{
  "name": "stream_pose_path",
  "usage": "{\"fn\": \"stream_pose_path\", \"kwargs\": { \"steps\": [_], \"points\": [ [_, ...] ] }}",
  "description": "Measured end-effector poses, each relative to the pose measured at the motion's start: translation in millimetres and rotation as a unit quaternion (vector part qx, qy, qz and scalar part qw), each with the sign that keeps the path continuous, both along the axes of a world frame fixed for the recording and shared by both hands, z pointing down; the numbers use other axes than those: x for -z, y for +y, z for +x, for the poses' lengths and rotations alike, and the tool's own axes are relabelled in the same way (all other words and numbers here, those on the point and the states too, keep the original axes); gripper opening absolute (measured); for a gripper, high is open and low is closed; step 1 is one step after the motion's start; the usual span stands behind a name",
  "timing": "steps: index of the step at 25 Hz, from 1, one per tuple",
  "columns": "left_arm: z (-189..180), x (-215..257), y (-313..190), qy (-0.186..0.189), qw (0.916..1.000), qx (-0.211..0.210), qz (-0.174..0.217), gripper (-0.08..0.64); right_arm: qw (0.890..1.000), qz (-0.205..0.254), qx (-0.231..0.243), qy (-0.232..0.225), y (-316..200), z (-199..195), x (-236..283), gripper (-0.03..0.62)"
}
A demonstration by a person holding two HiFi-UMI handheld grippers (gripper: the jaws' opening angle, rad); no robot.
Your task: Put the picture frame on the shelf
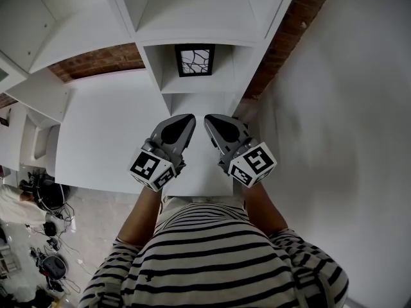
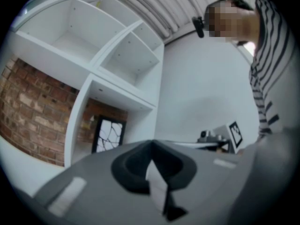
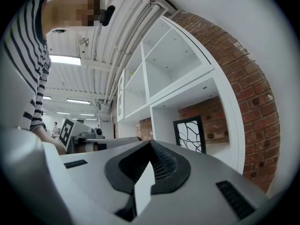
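The black picture frame (image 1: 194, 60), with a white cracked-line pattern, stands upright in a cubby of the white shelf unit (image 1: 196, 90). It also shows in the left gripper view as the frame (image 2: 108, 134) and in the right gripper view as the frame (image 3: 190, 134). My left gripper (image 1: 190, 118) and right gripper (image 1: 208, 118) hang side by side below the cubby, close to my striped shirt and well short of the frame. Both are shut with nothing between the jaws, as the left gripper (image 2: 151, 143) and right gripper (image 3: 150, 142) show in their own views.
More open white cubbies (image 1: 192, 5) rise above the frame's cubby, and a red brick wall (image 1: 96, 61) shows behind the unit. A plain white wall (image 1: 347, 108) fills the right. Cables and gear (image 1: 48, 249) lie on the floor at lower left.
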State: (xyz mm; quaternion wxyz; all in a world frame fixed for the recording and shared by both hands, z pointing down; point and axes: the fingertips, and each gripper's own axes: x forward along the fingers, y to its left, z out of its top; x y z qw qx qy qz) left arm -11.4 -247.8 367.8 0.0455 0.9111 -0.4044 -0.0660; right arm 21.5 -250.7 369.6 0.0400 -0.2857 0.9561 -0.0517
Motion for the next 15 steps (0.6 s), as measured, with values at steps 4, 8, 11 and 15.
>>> {"fn": "stream_pose_path", "kwargs": {
  "steps": [4,8,11,15],
  "points": [
    [0.7,0.0,-0.3,0.000,1.0000,-0.001,0.001,0.008,1.000,0.000,-0.003,0.001,-0.1,1.1,-1.9,0.008],
    [1.6,-0.9,-0.5,0.005,1.0000,-0.003,0.000,0.008,1.000,0.001,-0.004,0.006,-0.1,1.3,-2.9,0.008],
    [1.8,-1.0,-0.8,0.004,1.0000,-0.004,0.000,0.008,1.000,0.000,-0.005,0.006,-0.8,1.0,-3.1,0.008],
    [0.8,-1.1,-1.4,0.006,1.0000,-0.004,0.000,0.008,1.000,0.000,-0.007,0.005,-1.3,-0.3,-3.2,0.008]
  ]
}}
